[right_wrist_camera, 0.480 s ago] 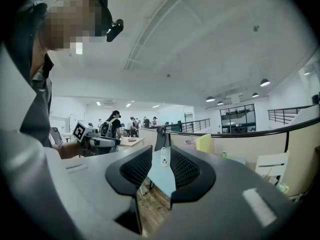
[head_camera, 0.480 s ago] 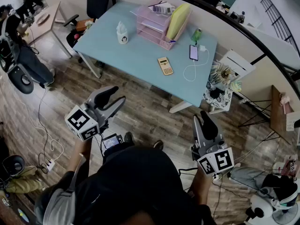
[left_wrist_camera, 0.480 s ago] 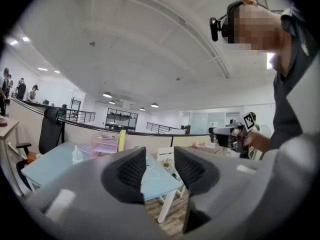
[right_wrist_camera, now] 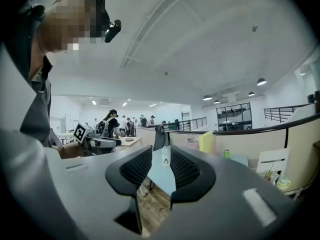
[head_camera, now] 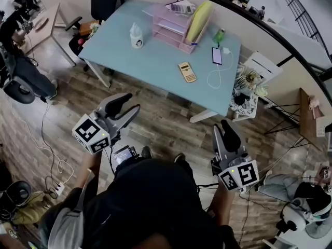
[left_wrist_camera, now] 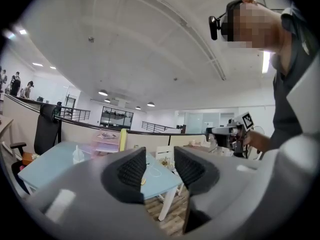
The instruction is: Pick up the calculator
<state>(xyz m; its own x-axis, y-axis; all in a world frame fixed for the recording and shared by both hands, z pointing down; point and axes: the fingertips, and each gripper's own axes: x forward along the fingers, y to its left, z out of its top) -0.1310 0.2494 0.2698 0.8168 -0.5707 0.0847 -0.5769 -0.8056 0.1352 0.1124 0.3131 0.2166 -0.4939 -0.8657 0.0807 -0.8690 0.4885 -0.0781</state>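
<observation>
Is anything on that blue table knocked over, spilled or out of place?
Nothing stands out. The calculator lies flat on the table, and so does the phone nearby. The pink trays and white bottle stand upright. No spill is visible.

Yellow calculator (head_camera: 187,72), lying flat, keys up, on light-blue table (head_camera: 148,56), untouched

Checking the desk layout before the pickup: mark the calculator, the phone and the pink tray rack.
calculator (head_camera: 187,72): head view, middle of its keypad face.
phone (head_camera: 217,56): head view, centre of its screen.
pink tray rack (head_camera: 168,27): head view, middle of its stacked trays.
</observation>
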